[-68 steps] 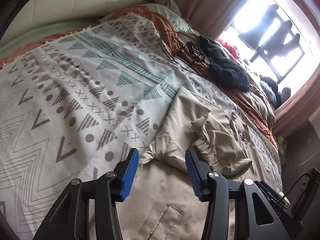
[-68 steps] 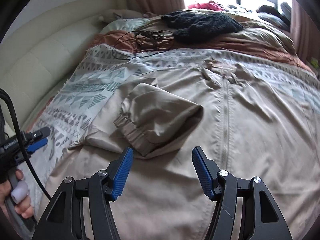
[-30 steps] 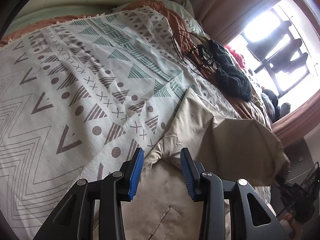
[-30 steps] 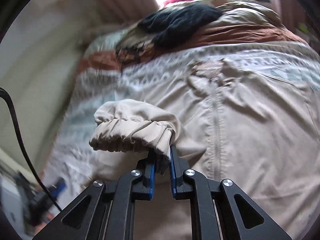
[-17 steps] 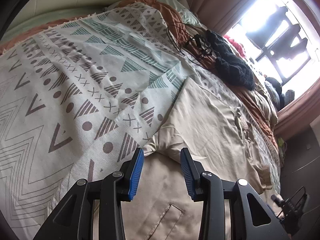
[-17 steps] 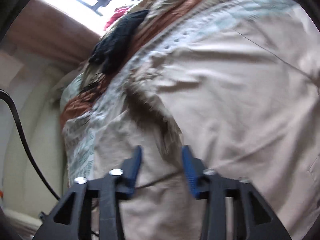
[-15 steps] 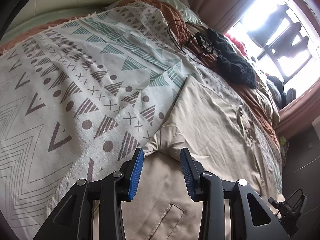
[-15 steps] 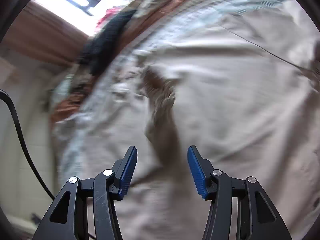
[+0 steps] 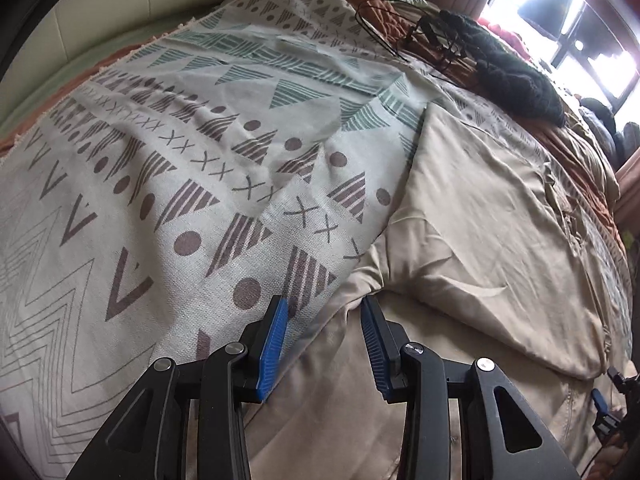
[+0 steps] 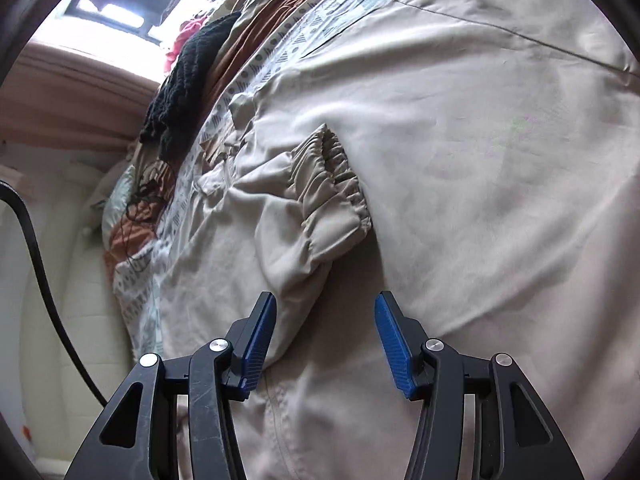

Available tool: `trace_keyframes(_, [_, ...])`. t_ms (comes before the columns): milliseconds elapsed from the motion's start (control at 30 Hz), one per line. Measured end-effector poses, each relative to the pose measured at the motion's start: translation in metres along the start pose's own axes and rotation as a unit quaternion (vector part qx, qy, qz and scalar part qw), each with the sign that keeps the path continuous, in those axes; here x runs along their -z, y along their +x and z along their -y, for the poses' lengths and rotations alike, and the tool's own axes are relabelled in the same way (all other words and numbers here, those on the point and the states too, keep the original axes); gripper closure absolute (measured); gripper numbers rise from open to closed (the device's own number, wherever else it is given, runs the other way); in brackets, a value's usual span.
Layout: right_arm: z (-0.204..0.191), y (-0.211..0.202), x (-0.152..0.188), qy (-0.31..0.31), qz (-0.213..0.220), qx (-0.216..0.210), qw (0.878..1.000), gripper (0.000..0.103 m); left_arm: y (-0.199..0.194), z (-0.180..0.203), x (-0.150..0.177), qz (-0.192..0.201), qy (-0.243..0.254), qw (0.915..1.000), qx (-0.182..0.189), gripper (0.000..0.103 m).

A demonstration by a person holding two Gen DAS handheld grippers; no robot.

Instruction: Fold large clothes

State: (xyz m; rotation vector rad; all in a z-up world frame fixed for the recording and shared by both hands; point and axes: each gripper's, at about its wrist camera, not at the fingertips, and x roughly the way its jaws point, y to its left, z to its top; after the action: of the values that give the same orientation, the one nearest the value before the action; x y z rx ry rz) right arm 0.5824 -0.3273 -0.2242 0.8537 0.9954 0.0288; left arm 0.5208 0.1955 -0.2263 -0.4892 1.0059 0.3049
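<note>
A large beige jacket (image 9: 480, 220) lies spread on the bed, also filling the right wrist view (image 10: 480, 160). Its sleeve is folded across the body, and the elastic cuff (image 10: 332, 184) rests on the front. My left gripper (image 9: 322, 320) is open just over the jacket's bunched left edge, where it meets the patterned blanket (image 9: 160, 160). My right gripper (image 10: 324, 320) is open and empty, just below the cuff, above the jacket. The right gripper also shows small at the far right edge of the left wrist view (image 9: 608, 404).
A black knitted garment (image 9: 516, 80) and a tangle of black cable (image 9: 424, 28) lie at the bed's far end by the bright window. Rust-coloured bedding (image 10: 248, 36) lies beyond the jacket. A padded cream headboard (image 10: 52, 300) runs along one side.
My right gripper took the sleeve cuff, carried it across the jacket's body, then opened and let it go there. My left gripper stayed open at the jacket's edge.
</note>
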Motion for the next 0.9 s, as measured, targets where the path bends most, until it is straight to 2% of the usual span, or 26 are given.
trace_keyframes(100, [0.002, 0.003, -0.005, 0.004, -0.001, -0.014, 1.000, 0.050, 0.003, 0.009, -0.001, 0.005, 0.027, 0.9994, -0.019, 0.063])
trace_keyframes(200, [-0.003, 0.004, -0.009, -0.006, 0.003, -0.019, 1.000, 0.050, 0.008, 0.025, 0.002, 0.010, 0.077, 0.9955, -0.054, 0.063])
trace_keyframes(267, [-0.007, 0.005, -0.011, -0.013, 0.003, -0.022, 1.000, 0.051, 0.011, 0.028, 0.002, 0.009, 0.089, 0.9933, -0.073, 0.063])
trace_keyframes(367, [-0.013, 0.007, -0.012, -0.033, 0.004, -0.026, 0.999, 0.066, 0.012, 0.018, -0.003, 0.012, 0.057, 0.9962, -0.064, 0.063])
trace_keyframes(433, [-0.014, 0.006, -0.012, -0.039, 0.008, -0.026, 0.999, 0.092, 0.012, 0.006, -0.007, 0.020, 0.018, 0.9985, -0.047, 0.063])
trace_keyframes(533, [-0.012, 0.006, -0.008, -0.032, 0.006, -0.032, 0.999, 0.094, 0.011, -0.005, -0.010, 0.025, -0.022, 0.9990, -0.028, 0.063])
trace_keyframes(667, [-0.016, 0.013, -0.001, -0.038, -0.008, -0.024, 0.999, 0.096, 0.014, -0.001, -0.010, 0.031, -0.027, 0.9985, -0.037, 0.063])
trace_keyframes(800, [-0.015, 0.023, 0.005, -0.030, -0.028, -0.035, 0.999, 0.098, 0.017, -0.003, -0.013, 0.028, -0.043, 0.9980, -0.037, 0.063])
trace_keyframes(900, [-0.014, 0.028, 0.007, -0.031, -0.036, -0.024, 0.999, 0.098, 0.014, -0.005, -0.014, 0.026, -0.062, 0.9972, -0.033, 0.063])
